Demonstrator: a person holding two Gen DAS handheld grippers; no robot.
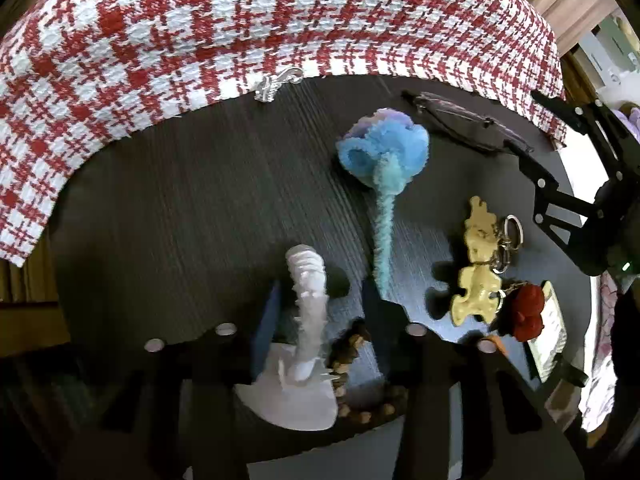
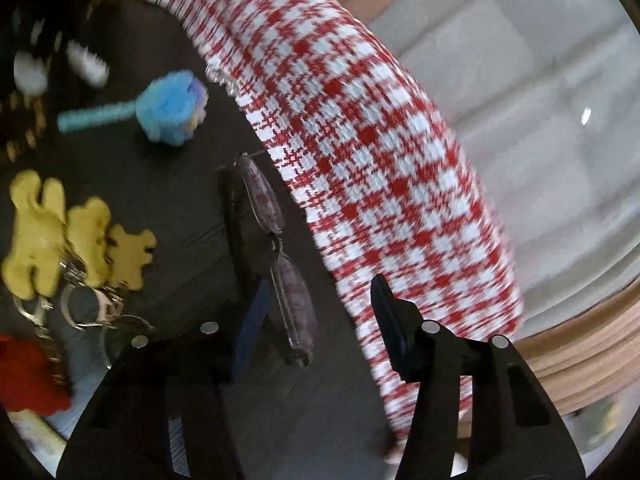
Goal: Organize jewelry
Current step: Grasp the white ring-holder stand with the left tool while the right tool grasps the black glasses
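Left wrist: left hand-held gripper (image 1: 320, 312) spread around white fuzzy flower (image 1: 308, 304); right hand-held gripper (image 2: 316, 320) wide over glasses (image 2: 276, 248).

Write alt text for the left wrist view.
The left tongs are open around a white fuzzy flower lying on a dark table. A blue fuzzy flower, yellow bear keychains and a red charm lie to the right, with a red-and-white checked cloth beyond.

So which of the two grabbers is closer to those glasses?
Right. The right gripper has the glasses lying between its open fingers; the left gripper sits back across the table, straddling a white fluffy ornament.
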